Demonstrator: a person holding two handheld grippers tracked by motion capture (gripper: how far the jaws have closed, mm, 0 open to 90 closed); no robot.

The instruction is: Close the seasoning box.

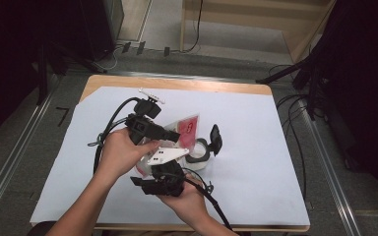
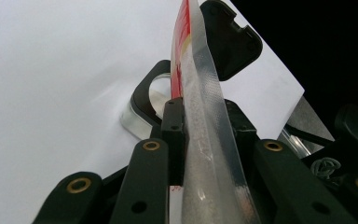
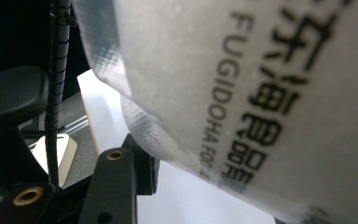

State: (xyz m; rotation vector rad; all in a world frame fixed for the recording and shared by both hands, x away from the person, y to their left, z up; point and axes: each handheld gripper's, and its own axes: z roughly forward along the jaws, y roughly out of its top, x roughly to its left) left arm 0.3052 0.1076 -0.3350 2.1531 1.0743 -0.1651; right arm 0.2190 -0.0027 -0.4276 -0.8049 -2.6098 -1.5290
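The table shows a tan wooden edge along its far side; a white sheet covers nearly all of it; near the middle of the sheet the pouch is clear plastic with a red panel and a small white patch; in the left gripper view its sealed edge is translucent grey with a fine crosshatch, red and yellow behind it; in the right gripper view its frosted white face carries black lettering; the left gripper is black; the right gripper is black with a white plate; brass rivets dot the black jaws; the container is clear with a black lid.
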